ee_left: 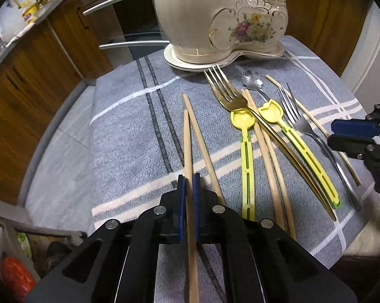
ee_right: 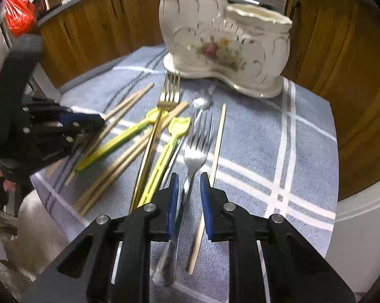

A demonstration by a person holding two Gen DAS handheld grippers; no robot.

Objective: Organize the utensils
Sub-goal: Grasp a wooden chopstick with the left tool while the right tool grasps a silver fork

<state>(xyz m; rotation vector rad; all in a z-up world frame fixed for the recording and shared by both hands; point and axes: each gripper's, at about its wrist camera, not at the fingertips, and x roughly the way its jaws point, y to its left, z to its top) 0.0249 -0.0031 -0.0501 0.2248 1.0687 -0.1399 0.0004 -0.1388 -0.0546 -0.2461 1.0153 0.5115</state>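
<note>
My left tool (ee_left: pixel 189 180) is pinched narrow on a wooden chopstick (ee_left: pixel 187 139) near the bench's left edge, its twin (ee_left: pixel 202 146) lying just beside on the blue checked cloth (ee_left: pixel 124 136). Toward the middle lie a gold fork (ee_left: pixel 230 93), two yellow spoons (ee_left: pixel 246 151) and more chopsticks. My right tool (ee_right: pixel 189 184) stands partly spread, straddling the silver fork (ee_right: pixel 195 156) without gripping it. The ceramic holder (ee_right: pixel 215 38) sits at the far edge.
</note>
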